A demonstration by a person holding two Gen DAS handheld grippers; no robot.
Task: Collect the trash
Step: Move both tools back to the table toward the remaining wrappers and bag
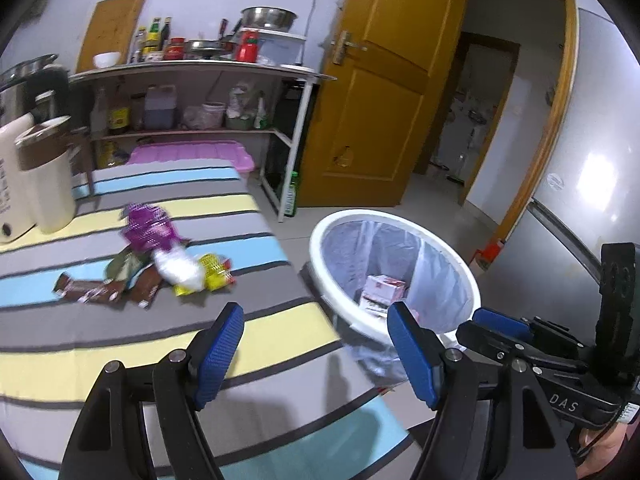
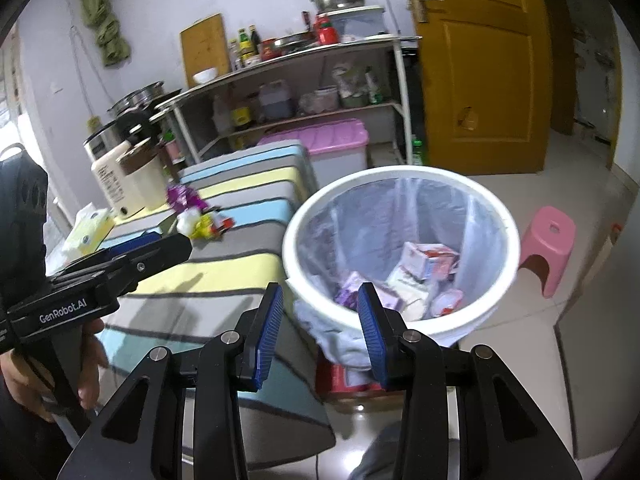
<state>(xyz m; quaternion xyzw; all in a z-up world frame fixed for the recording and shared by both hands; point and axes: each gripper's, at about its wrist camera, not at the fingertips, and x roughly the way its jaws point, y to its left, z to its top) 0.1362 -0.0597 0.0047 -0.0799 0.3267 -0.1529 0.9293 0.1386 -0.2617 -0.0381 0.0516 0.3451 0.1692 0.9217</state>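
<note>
Striped cloth (image 1: 260, 336) left of the white bin (image 2: 304, 216) carries a wrapper pile (image 1: 160, 264) uncollected (cartons (image 2: 424, 268) already binned), while left gripper (image 1: 316, 356) and right gripper (image 2: 320, 324) gape wide, empty.

A home kitchen, lived in and a bit crowded. The landmark is a metal shelf rack (image 1: 192, 76) against the wall: its top holds sauce bottles (image 1: 154, 38), a white bowl (image 1: 106, 59) and a steel basin (image 1: 269, 19), with a cutting board (image 1: 112, 30) leaning behind. Jugs and jars fill its lower shelf, and a pink-lidded bin (image 2: 320, 136) sits below it. Right of the rack hangs a wooden door (image 1: 384, 92). In front of the rack stands a table under a striped cloth (image 1: 168, 336), with a cooker (image 2: 120, 128) on it.
</note>
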